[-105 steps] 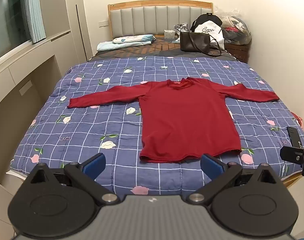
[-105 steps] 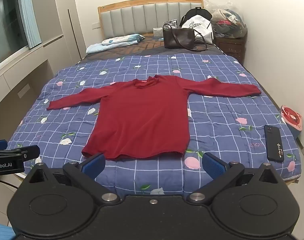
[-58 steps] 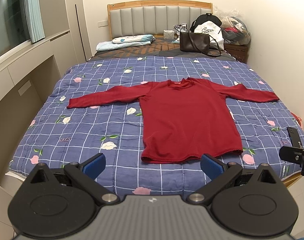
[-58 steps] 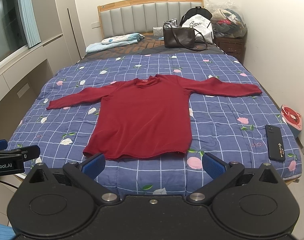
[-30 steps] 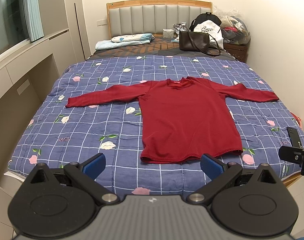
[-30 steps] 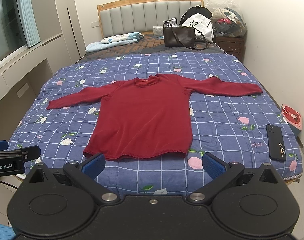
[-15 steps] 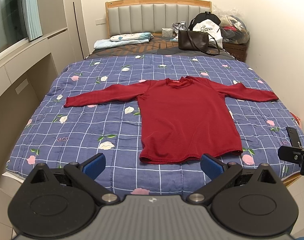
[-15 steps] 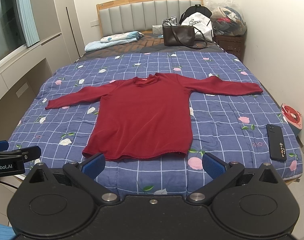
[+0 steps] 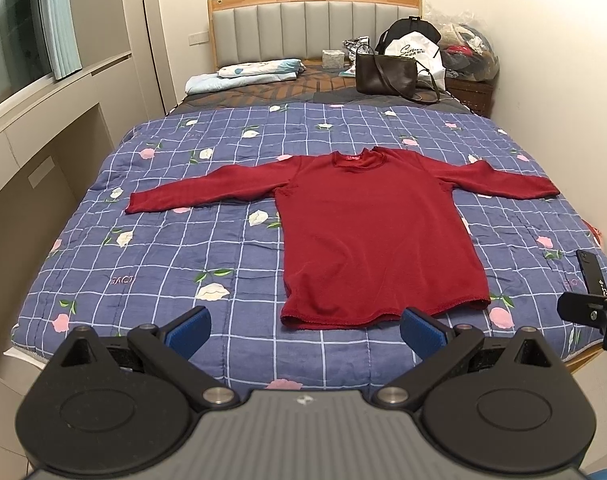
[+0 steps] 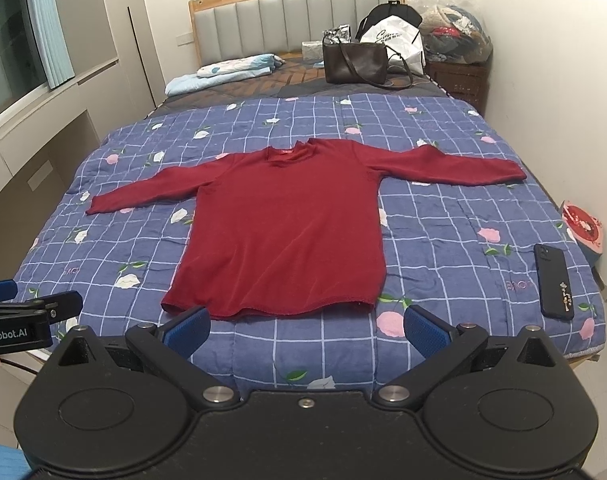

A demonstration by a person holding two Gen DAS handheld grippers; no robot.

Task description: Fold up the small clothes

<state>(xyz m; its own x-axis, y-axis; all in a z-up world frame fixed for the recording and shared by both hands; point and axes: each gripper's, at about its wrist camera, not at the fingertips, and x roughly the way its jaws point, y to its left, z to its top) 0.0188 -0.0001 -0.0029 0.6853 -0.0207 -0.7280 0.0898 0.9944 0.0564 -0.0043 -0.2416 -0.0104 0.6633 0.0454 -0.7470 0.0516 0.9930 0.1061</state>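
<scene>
On the bed (image 9: 151,272) the red shirt (image 9: 375,240) lies flat, sleeves out, nothing folded yet. I hold the left gripper (image 9: 303,326) and right gripper (image 10: 305,326) spread wide, empty. Next I'd grab a sleeve.

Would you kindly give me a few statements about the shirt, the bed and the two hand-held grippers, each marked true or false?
1. The red shirt lies flat on the quilt with both sleeves spread out. True.
2. The left hand-held gripper is shut on the shirt's hem. False: its jaws are open and it holds nothing.
3. A black phone lies on the quilt to the right of the shirt. True.
4. The right hand-held gripper is open and empty. True.
5. The brown handbag sits on top of the shirt. False: it stands near the headboard, well apart from the shirt.
6. The shirt is already folded in half. False: it is fully unfolded.
</scene>
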